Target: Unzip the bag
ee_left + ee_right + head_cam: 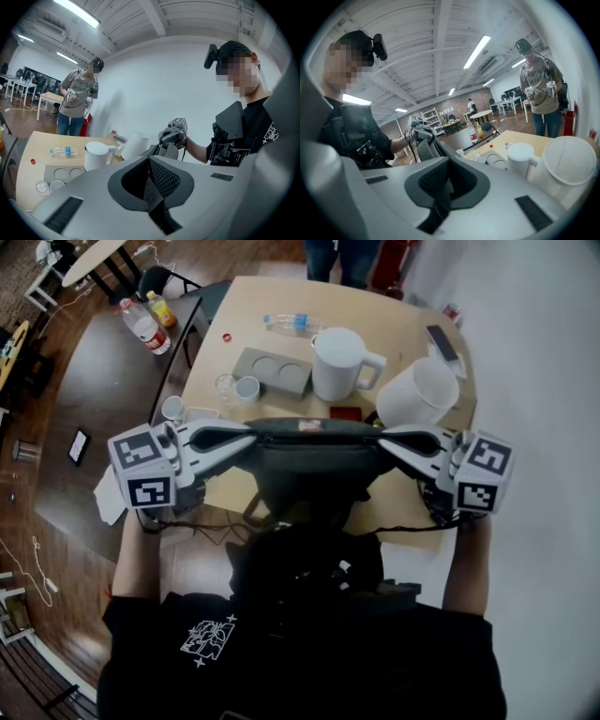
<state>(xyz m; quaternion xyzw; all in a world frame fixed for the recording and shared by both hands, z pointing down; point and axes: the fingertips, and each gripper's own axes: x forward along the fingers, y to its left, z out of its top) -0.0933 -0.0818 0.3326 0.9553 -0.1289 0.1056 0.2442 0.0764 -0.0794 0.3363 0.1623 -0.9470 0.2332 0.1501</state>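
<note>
A dark grey bag (314, 460) hangs stretched between my two grippers above the near edge of the wooden table (412, 512). My left gripper (246, 434) is shut on the bag's left end. In the left gripper view, its jaws (151, 180) pinch a fold of dark mesh fabric (161, 177). My right gripper (382, 437) is shut on the bag's right end, and the right gripper view shows dark fabric (440, 199) clamped in that gripper (443, 187). Each gripper view shows the other gripper at the bag's far end. I cannot make out the zip.
Beyond the bag on the table stand a white pitcher (339, 364), a white bucket (419, 392), a grey tray with two round recesses (272, 371), a water bottle (292, 322), small cups (247, 387) and a phone (442, 341). A person (77, 101) stands at the far side.
</note>
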